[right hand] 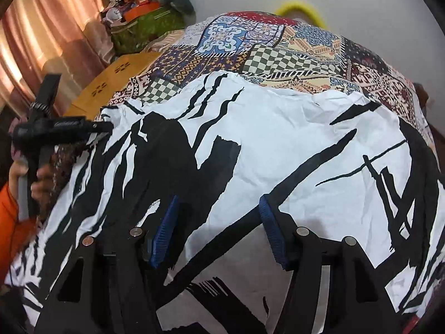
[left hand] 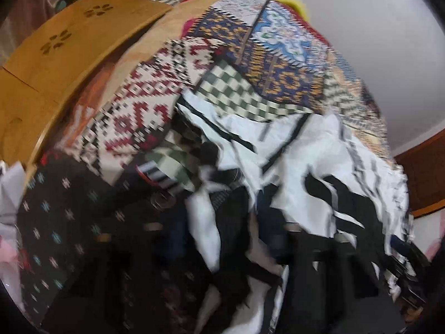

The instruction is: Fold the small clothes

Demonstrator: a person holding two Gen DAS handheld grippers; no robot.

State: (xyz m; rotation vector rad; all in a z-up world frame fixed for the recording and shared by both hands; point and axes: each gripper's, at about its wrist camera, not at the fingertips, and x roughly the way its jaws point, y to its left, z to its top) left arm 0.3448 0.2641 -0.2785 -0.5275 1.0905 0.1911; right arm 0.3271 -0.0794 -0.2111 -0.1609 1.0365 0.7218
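Broadly: a white cloth (right hand: 278, 144) with black brush-stroke print lies spread over a patchwork cover (right hand: 264, 47), creased but mostly flat. Laid out this way, it looks ready for a fold, not for sorting.

Right gripper (right hand: 219, 231): jaws stand apart, blue pads (right hand: 164, 233) hanging over the cloth's near part. Nothing sits between them. They do not pinch the fabric. Whether the tips brush it cannot be told.

Left gripper (right hand: 104, 126): seen from the right wrist view at the cloth's far left edge, held by a hand (right hand: 30, 178) in an orange sleeve (right hand: 11, 217). Its tip meets the edge, likely to take a corner there. Whether its jaws have hold of the cloth cannot be told (the left wrist view is smeared by motion, and its own fingers are lost in the dark lower part).

Left wrist view otherwise: cloth (left hand: 306, 150) bunched and rumpled near the lens, cover (left hand: 155, 94) beyond, a wooden board (left hand: 78, 41) with flower cut-outs at the left.

Judgement: an early stage, no fold visible yet. One tool at a side edge and the other above the near part suggests lifting one side over the other. Creases may carry into the fold if not smoothed.

Background: curtain (right hand: 55, 27), cluttered green bag (right hand: 144, 25), yellow ring (right hand: 303, 8) by the wall.
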